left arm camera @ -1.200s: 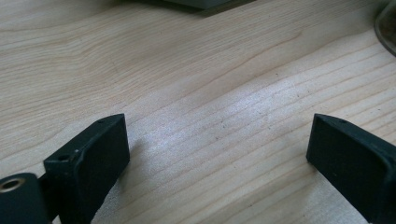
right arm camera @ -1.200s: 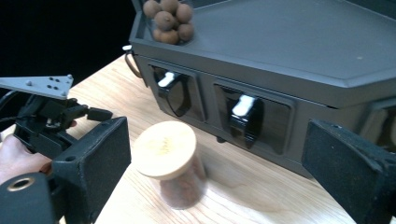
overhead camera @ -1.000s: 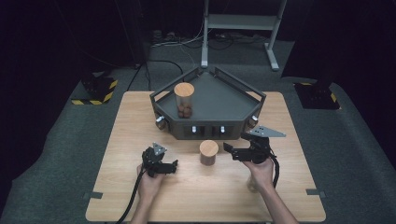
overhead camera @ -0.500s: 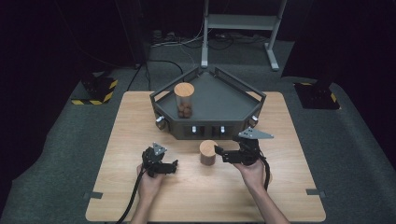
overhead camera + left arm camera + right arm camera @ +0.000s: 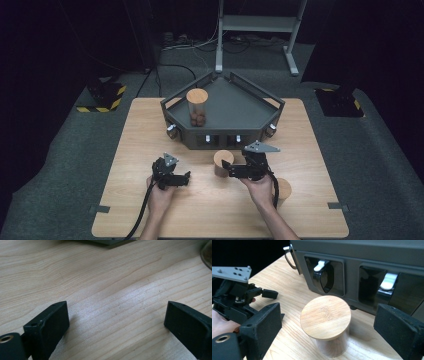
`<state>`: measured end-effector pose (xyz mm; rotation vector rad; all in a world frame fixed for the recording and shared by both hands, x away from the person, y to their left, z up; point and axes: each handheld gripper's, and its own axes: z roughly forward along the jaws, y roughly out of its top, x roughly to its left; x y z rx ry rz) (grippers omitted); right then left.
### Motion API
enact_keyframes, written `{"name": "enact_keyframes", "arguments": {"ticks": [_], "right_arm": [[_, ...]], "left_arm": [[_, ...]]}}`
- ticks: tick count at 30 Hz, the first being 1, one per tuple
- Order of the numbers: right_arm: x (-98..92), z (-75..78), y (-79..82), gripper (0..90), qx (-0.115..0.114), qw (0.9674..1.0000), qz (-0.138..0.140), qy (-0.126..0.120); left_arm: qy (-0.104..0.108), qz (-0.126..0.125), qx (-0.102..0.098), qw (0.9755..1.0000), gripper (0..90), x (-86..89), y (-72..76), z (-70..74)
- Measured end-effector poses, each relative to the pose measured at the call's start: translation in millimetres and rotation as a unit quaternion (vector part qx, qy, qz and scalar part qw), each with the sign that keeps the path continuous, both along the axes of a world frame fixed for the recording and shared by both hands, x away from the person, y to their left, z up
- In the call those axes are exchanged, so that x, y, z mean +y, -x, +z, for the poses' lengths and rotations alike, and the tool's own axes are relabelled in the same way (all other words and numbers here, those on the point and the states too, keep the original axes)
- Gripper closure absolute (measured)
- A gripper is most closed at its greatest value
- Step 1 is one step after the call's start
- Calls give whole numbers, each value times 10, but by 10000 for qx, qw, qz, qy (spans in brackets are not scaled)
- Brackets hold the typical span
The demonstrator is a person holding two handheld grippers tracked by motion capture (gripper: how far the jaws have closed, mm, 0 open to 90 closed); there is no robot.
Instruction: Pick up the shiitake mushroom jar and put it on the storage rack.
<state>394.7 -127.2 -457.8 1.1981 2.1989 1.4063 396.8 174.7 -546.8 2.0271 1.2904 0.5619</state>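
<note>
High view: the left tool [image 5: 186, 176] rests low on the wooden surface [image 5: 150, 125], held in a person's left hand [image 5: 160, 192]. In the left gripper view its two black jaws stand wide apart with bare wood between them, and they hold nothing. Just to the right of this tool stands a small jar with a wooden lid [image 5: 223, 162]. The right tool [image 5: 227, 169] points at this jar from the jar's other side. In the right gripper view the jar with a wooden lid [image 5: 325, 315] stands upright between the wide-open jaws, and neither jaw touches it. Beyond the tools sits a grey tray [image 5: 240, 107] with a tall jar [image 5: 197, 106] standing in its left part. Behind the right hand [image 5: 260, 187], a round wooden thing [image 5: 283, 190] lies on the surface.
</note>
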Motion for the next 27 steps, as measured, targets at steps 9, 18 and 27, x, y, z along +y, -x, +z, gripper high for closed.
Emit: {"name": "enact_keyframes", "arguments": {"ticks": [9, 18, 27], "right_arm": [[151, -154, 25, 80, 97, 9993, -218, 296], [273, -338, 15, 88, 221, 9978, -408, 483], [378, -484, -13, 116, 278, 9963, -532, 608]], "left_arm": [[4, 1, 1, 10000, 60, 0, 0, 0], [4, -2, 1, 10000, 60, 0, 0, 0], [5, 2, 1, 10000, 60, 0, 0, 0]]}}
